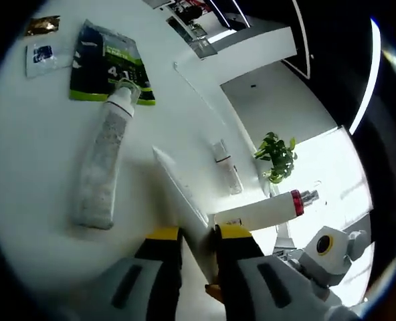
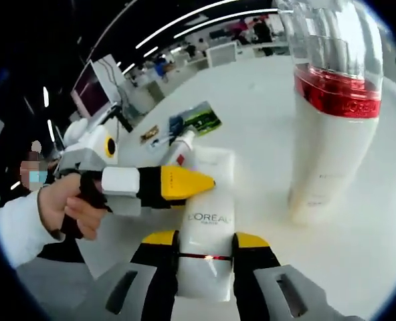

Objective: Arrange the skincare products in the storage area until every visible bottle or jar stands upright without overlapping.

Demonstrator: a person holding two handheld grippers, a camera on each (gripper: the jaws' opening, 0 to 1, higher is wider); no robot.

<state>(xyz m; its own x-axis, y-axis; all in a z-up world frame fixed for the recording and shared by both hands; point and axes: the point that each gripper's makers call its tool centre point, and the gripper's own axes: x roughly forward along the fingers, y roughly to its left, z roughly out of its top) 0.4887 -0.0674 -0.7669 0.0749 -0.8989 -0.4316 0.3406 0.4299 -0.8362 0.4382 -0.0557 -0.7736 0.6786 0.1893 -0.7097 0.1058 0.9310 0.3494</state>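
Right tongs (image 2: 205, 249) gripping white L'Oreal tube (image 2: 208, 221); left tongs (image 1: 198, 242) also pinching it. Next: standing it upright beside red-collared bottle (image 2: 332, 127) on tabletop (image 2: 251, 100).

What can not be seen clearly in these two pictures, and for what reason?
- Left gripper view: the white tube is hidden at its near end by the left gripper.
- Left gripper view: print on the green packet is too small to read.
- Right gripper view: the top of the red-banded bottle is cut off by the edge.
- Right gripper view: the L'Oreal bottle is partly covered by the left gripper's jaw.
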